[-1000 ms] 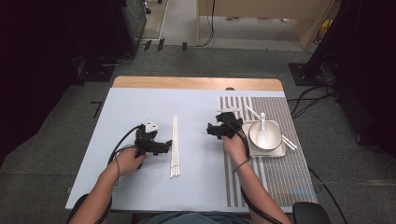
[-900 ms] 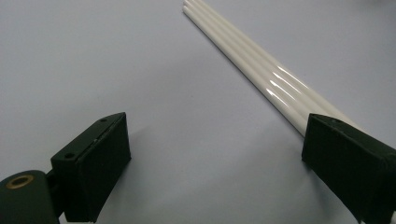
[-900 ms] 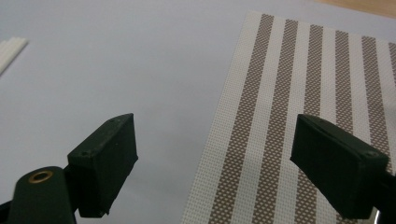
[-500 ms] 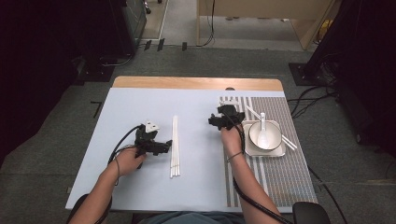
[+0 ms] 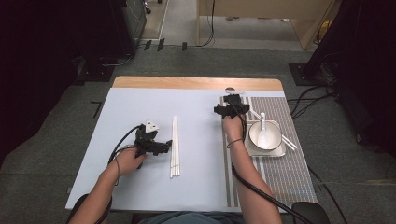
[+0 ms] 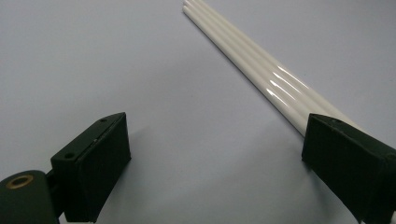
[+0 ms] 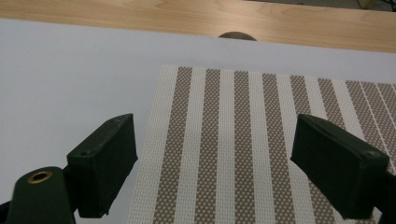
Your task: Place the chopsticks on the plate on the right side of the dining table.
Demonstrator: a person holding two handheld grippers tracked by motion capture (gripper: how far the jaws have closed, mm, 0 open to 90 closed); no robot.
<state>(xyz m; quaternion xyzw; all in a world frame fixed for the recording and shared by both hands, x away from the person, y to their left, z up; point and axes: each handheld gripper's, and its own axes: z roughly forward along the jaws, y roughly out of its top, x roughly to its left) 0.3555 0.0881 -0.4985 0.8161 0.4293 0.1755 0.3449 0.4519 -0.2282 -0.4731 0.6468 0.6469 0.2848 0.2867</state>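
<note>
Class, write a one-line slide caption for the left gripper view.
The left gripper, jaws open, rests beside the white chopsticks lying on the pale blue table cover.

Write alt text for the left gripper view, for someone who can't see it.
Open tongs sit low over a pale blue table cover, their two black jaws wide apart with nothing between them. A bundle of white chopsticks lies flat on the cover, running diagonally from the top centre down behind the right-hand jaw.

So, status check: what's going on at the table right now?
Left gripper open beside white chopsticks. Right gripper open over striped mat. Nothing in the way.
</note>
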